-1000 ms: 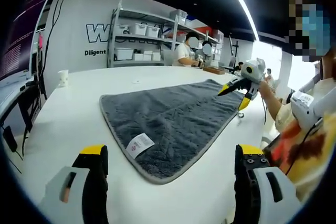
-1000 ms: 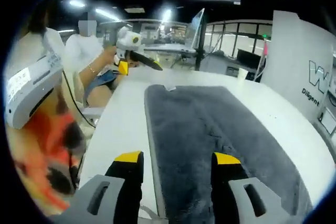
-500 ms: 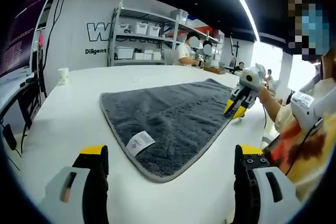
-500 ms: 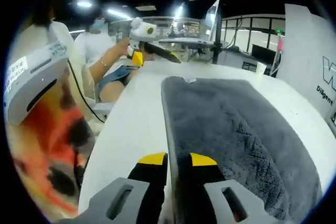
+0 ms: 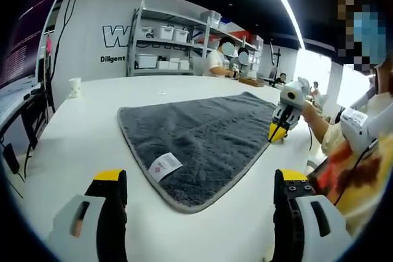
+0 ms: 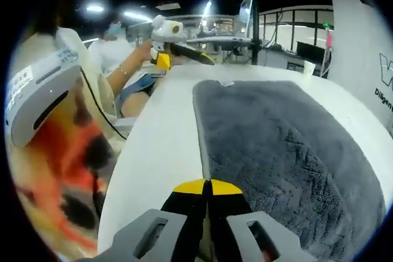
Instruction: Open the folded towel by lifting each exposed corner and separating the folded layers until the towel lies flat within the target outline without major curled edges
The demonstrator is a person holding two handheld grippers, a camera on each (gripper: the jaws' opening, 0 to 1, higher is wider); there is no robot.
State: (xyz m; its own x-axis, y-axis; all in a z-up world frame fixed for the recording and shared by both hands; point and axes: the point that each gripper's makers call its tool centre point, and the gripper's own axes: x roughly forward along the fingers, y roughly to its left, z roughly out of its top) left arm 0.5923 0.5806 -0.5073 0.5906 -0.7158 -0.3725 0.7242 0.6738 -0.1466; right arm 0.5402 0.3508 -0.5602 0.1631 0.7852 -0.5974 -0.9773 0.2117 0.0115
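One towel [image 5: 202, 142], grey, pile surface, pale bound edge; lies spread on the white table [image 5: 73, 145], one rounded corner pointing toward the left gripper view's camera. One white label [image 5: 164, 165] at the towel's near left edge in that view.

Two grippers. Left gripper [image 5: 199, 197]: jaws wide apart, nothing between them, held above the bare table just short of the towel's near corner. In the right gripper view it appears at the far end of the table [image 6: 178, 47], held in a person's hand [image 6: 142, 53]. Right gripper [image 6: 207, 187]: yellow tips pressed together on the towel's near left edge, pinching the hem. In the left gripper view it sits at the towel's right edge [image 5: 284, 111], tips down on the border.

One paper cup [image 5: 75, 87], upright, at the far left of the table, well apart from the towel. One shelving unit [image 5: 166, 44] against the back wall, carrying several white bins. One seated person [image 5: 216, 61] behind the table.

Open room: broad bare table left of the towel and along its near edges; a narrower bare strip beside the right gripper.
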